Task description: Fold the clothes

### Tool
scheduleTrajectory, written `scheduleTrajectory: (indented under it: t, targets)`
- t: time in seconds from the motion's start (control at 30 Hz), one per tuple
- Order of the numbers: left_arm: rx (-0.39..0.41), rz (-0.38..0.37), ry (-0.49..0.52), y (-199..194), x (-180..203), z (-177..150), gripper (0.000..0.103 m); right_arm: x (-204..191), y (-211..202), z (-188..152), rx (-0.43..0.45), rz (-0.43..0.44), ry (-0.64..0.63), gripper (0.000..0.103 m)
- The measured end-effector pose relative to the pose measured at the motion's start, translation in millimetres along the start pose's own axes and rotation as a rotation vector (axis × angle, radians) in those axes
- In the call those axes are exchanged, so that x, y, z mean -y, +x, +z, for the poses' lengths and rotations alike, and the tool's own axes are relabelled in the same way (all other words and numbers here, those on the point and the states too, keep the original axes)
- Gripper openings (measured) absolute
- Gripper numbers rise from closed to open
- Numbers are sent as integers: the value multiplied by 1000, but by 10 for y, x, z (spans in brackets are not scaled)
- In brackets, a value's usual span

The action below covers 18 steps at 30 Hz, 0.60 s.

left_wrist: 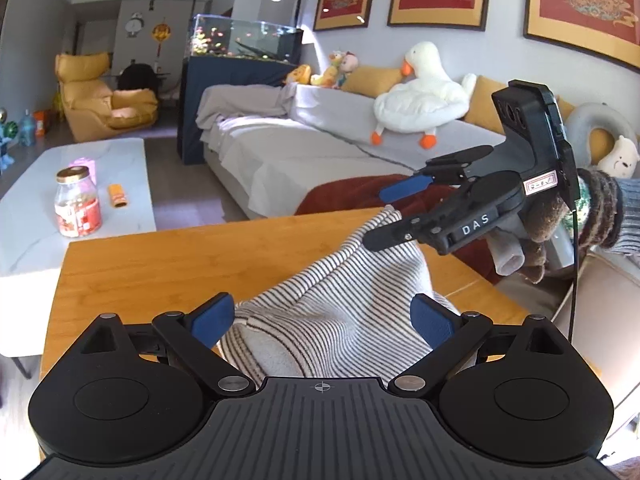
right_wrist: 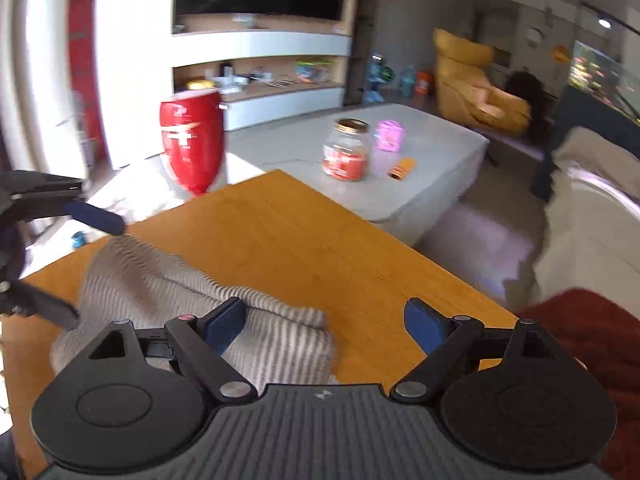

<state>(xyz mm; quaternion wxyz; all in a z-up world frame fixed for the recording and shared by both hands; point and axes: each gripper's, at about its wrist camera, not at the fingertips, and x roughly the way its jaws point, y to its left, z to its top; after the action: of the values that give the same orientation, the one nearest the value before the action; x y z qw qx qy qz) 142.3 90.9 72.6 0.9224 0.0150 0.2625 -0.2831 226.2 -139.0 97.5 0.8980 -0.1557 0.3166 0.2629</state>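
Striped clothing (left_wrist: 332,312), a cream knit with thin dark lines, lies bunched on the wooden tabletop (left_wrist: 160,264) and fills the space between your left gripper (left_wrist: 324,318) jaws in the left wrist view; those jaws stand spread wide, blue pads to either side of the heap, and the pads do not press on it. Ahead of those jaws and to their right, your right gripper (left_wrist: 380,216) reaches in from the side, held by a gloved hand (left_wrist: 560,220); its jaws are also spread, the lower black finger lying against a raised peak of the cloth while the upper blue pad stands clear above it. Beyond the tabletop's far edge sit a white coffee table (left_wrist: 120,184) with a glass jar (left_wrist: 77,204), and a sofa with a plush goose (left_wrist: 424,92). In the right wrist view, which is blurred, the striped clothing (right_wrist: 192,304) lies left of centre: the left pad of your right gripper (right_wrist: 324,326) sits over its edge, the right pad hangs over bare wood, and the jaws gape apart with nothing pinched. Your left gripper (right_wrist: 86,268) enters from the left edge, jaws spread above and below the far end of the heap. A red bottle (right_wrist: 192,140) stands past the tabletop's far corner.
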Motion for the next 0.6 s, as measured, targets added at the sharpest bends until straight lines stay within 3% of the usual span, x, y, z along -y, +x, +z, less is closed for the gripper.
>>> scheduleTrajectory:
  t: [0.1, 0.2, 0.23, 0.33, 0.5, 0.6]
  targets:
    - [-89, 75, -53, 318, -151, -67, 96, -2, 298, -192, -71, -107, 38, 90]
    - [-144, 83, -108, 510, -305, -172, 97, 3, 515, -337, -72, -166, 125, 103]
    - [-152, 78, -129, 538, -355, -203, 98, 16, 558, -355, -72, -175, 154, 103]
    - [-149, 68, -181, 513, -440, -242, 98, 74, 513, -324, -51, -164, 241, 103]
    - [-144, 85, -161, 409, -416, -286, 99, 93, 74, -451, 58, -102, 394, 103]
    - [-143, 88, -156, 410, -409, -267, 99, 20, -105, -659, 71, -74, 418, 103]
